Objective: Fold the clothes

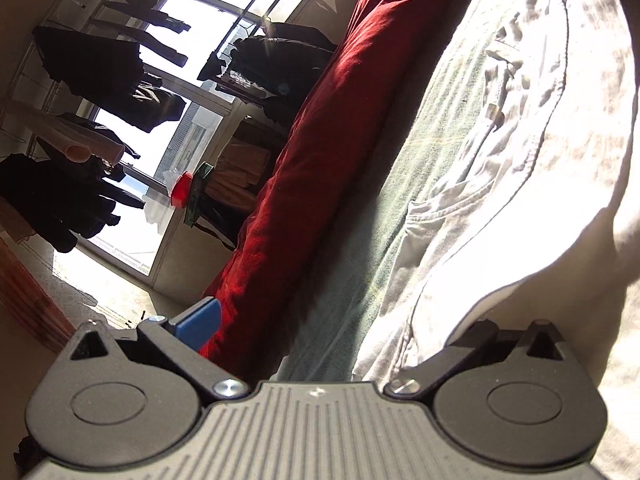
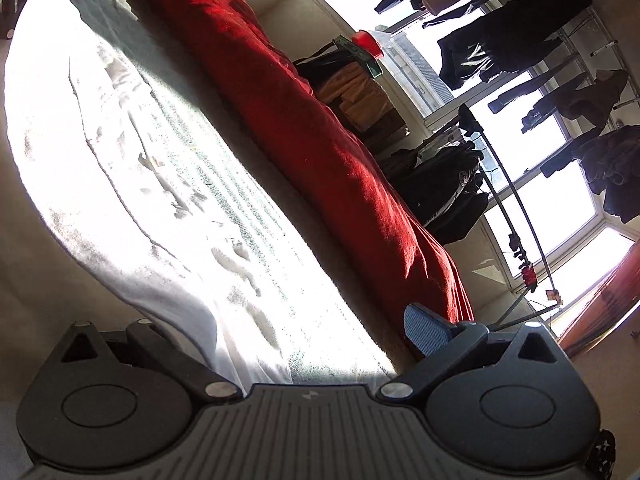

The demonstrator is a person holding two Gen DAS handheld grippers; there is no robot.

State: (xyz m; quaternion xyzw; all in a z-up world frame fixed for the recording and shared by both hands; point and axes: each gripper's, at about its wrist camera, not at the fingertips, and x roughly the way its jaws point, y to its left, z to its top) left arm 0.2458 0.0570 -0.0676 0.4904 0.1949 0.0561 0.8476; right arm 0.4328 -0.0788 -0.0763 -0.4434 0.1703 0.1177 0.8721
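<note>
Blue padding shows on one finger of the left gripper (image 1: 320, 328), while its other finger is hidden under a fold of the pale garment (image 1: 500, 152); the two fingers stand wide apart, so it is spread open with cloth draped over one side. The right gripper (image 2: 276, 332) is likewise spread, its blue-padded finger (image 2: 426, 332) free in the air and the opposite finger covered by the same pale garment (image 2: 132, 168). That garment, with seams and a pocket visible, lies stretched on a green sheet (image 1: 380, 200) on the bed. Just beside it runs a red blanket (image 2: 320, 128). Farther off, dark clothes (image 1: 96, 68) hang on racks before bright windows (image 2: 540, 200).
</note>
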